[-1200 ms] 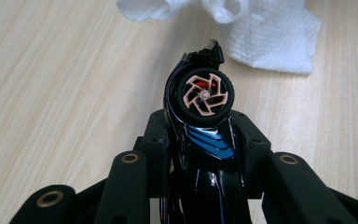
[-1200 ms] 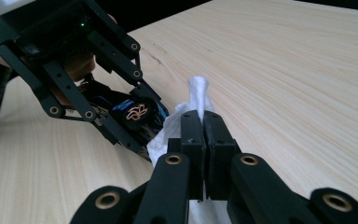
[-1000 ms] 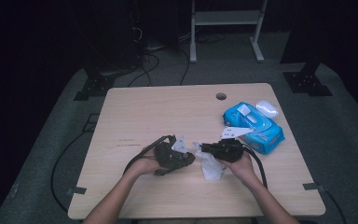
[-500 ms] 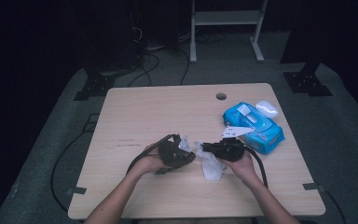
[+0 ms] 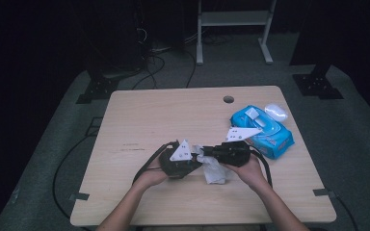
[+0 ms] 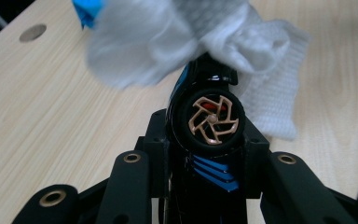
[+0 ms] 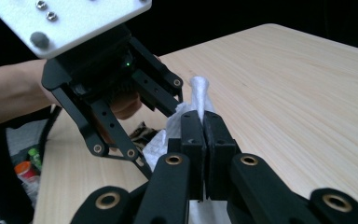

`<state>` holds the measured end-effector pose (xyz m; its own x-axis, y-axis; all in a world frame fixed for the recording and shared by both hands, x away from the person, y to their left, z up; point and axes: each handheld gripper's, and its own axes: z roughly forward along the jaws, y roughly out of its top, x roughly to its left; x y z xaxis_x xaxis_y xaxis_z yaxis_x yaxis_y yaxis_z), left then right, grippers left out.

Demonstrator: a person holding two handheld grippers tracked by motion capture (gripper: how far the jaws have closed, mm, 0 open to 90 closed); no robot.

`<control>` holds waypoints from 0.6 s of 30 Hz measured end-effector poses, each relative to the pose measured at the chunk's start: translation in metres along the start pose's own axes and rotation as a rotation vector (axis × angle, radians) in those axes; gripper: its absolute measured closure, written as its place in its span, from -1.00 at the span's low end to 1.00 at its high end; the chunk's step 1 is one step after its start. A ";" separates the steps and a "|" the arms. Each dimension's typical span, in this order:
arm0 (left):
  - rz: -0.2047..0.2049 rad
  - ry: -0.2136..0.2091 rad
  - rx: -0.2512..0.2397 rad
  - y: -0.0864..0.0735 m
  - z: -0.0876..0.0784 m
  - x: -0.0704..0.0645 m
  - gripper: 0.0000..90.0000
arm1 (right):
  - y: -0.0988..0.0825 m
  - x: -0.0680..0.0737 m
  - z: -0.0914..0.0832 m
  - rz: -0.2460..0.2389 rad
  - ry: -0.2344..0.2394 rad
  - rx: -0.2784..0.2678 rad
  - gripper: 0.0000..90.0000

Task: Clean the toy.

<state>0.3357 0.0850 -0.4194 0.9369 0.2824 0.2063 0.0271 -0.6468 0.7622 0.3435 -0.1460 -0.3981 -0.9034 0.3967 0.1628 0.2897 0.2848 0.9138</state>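
- Blue wipes pack (image 5: 262, 132) sits well right of us.
- Left gripper (image 6: 209, 128) clamps our toy car (image 6: 209, 119) — its length running along the jaws.
- Right gripper (image 7: 204, 128) pinches the white wipe (image 7: 199, 91) — draped over the car's far end.

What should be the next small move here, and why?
Probably rub the white wipe along the toy car. The left claw is clamped on the car, wheel facing the camera; the right claw pinches the wipe shut, and the wipe already drapes over the car's far end. The wipe pack lies apart.
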 end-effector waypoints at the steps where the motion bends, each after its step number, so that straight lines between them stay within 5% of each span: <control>1: -0.005 -0.002 -0.010 -0.001 -0.001 0.000 0.42 | 0.000 0.000 0.001 0.000 0.014 0.009 0.95; 10: -0.025 -0.017 -0.004 -0.006 -0.002 0.000 0.44 | -0.015 -0.015 0.000 0.044 0.024 0.084 0.95; 15: -0.016 -0.017 -0.010 -0.003 -0.001 -0.002 0.44 | -0.011 -0.012 0.001 0.060 0.067 0.046 0.95; 18: -0.020 -0.019 -0.025 -0.002 -0.003 -0.002 0.44 | -0.003 -0.006 0.004 0.020 0.081 0.047 0.95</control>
<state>0.3331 0.0880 -0.4199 0.9427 0.2815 0.1789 0.0378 -0.6230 0.7813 0.3491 -0.1456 -0.4030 -0.9192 0.3319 0.2121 0.3208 0.3184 0.8920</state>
